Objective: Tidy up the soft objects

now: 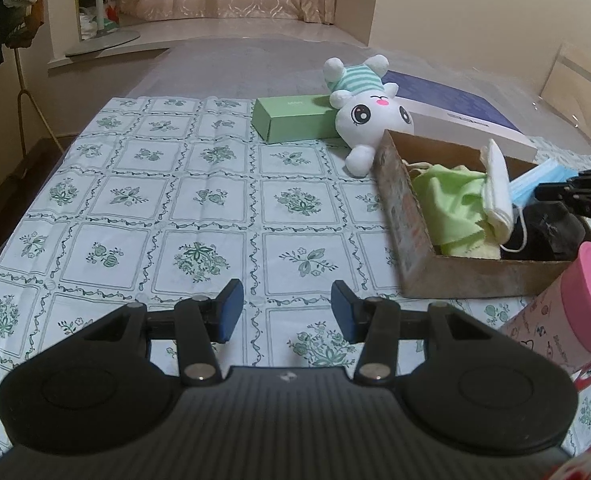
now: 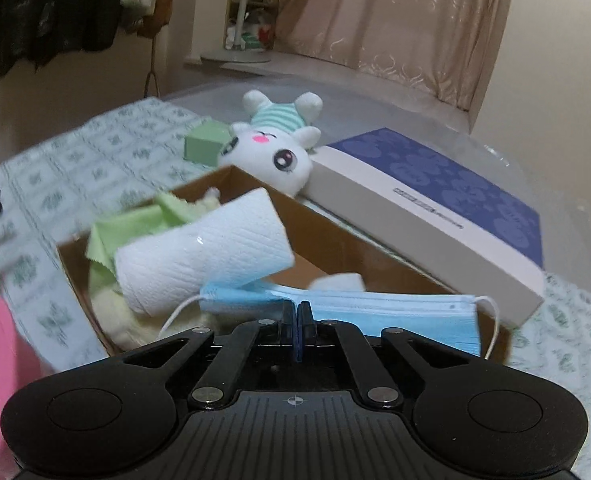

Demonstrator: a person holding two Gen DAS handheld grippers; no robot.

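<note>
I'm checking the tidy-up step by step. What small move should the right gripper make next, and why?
Probably lower the blue face mask into the cardboard box and let go. The right gripper is shut on the mask just over the box, where the green cloth and white mask already lie.

The pink-lidded patterned canister (image 1: 567,320) runs off the right edge in the left wrist view, and in the right wrist view it's just a pink smear. The floral-check tabletop (image 2: 107,152) is blurry on that side too. The right claw (image 2: 297,312) covers the blue pleated face mask's (image 2: 395,312) middle. The black soft item (image 1: 543,236) in the brown cardboard box (image 1: 407,232) is too dark to make out.
</note>
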